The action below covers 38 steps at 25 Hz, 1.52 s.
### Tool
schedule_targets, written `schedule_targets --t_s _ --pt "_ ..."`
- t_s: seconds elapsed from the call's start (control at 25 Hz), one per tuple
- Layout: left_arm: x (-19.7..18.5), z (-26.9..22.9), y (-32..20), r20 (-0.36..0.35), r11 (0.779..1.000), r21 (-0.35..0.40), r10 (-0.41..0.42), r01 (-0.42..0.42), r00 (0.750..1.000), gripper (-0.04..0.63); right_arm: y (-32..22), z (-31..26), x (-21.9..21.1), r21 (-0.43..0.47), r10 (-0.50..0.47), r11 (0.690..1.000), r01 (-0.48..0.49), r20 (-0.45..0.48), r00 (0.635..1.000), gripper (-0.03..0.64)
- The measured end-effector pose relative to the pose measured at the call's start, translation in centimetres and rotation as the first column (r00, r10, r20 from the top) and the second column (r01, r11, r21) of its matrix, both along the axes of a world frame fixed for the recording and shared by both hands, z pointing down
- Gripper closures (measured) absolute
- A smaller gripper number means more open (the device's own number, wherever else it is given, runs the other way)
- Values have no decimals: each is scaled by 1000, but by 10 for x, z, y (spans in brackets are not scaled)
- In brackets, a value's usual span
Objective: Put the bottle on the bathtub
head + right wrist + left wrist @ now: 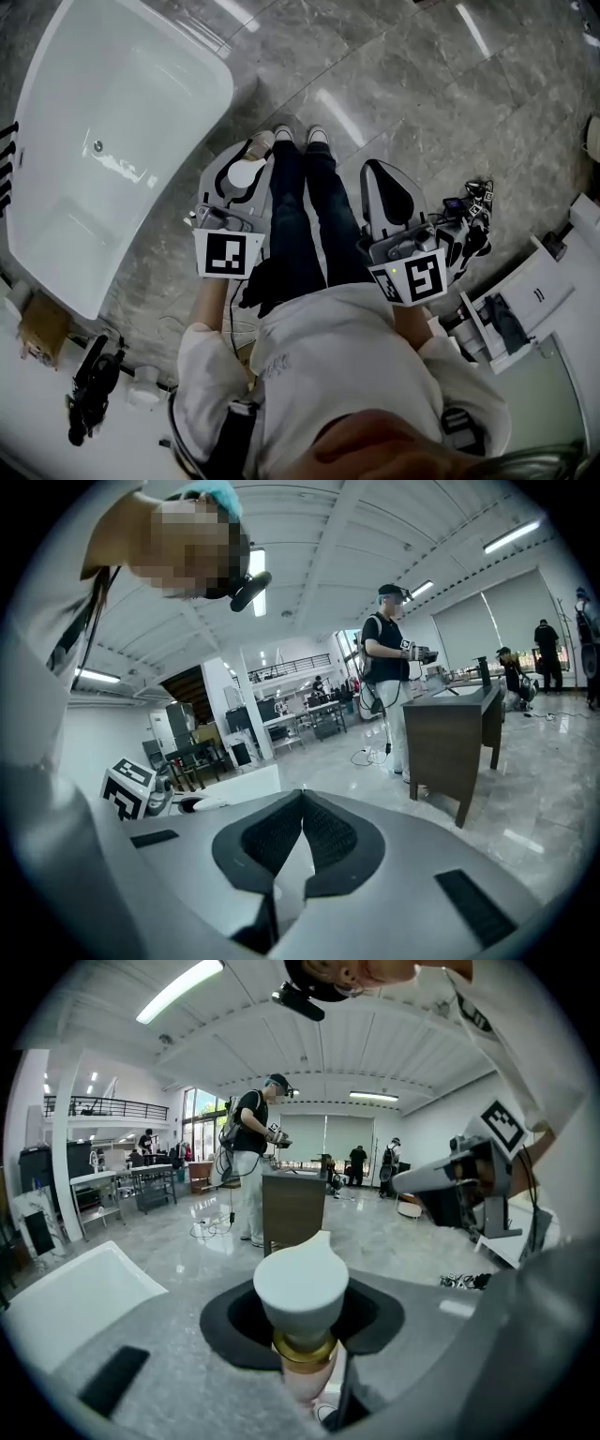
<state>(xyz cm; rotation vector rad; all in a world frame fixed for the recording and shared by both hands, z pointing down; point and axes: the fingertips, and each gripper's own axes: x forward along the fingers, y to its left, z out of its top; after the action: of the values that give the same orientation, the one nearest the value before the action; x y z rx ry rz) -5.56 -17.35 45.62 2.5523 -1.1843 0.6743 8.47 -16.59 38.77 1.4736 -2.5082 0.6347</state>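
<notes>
1. My left gripper (305,1330) is clamped on the bottle (300,1283): smooth white domed cap, gold collar, pink body.
2. My right gripper (302,803): jaws pressed together, empty.
3. Glossy white bathtub (122,84) stands apart to the left, on polished grey marble floor (422,94).

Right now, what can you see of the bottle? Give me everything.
The bottle has a rounded white cap with a small pointed tip, a gold collar below it and a pale pink body, plastic by the look. It is clamped between the dark pads of the left gripper, cap toward that gripper's camera, body pointing away past the jaws. It is held over the floor by the person's legs, apart from the bathtub.
</notes>
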Motion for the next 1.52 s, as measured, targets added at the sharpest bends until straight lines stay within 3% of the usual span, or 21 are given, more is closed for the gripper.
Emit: schedule_targets --t_s 0.36,0.56,0.88,1.52 --pt "18 78 -1 -28 999 16 -51 51 998 463 6 48 18 -40 43 998 -43 -13 999 604" --pt "27 122 0 -16 996 -25 -83 83 996 463 3 64 33 -51 64 997 -65 -16 998 604" --pt "40 185 -2 13 999 -8 -37 37 999 463 4 89 33 -100 47 994 -45 14 999 604" --pt "45 302 -8 50 986 -140 -83 89 995 465 -13 133 40 -154 26 988 -20 36 999 604"
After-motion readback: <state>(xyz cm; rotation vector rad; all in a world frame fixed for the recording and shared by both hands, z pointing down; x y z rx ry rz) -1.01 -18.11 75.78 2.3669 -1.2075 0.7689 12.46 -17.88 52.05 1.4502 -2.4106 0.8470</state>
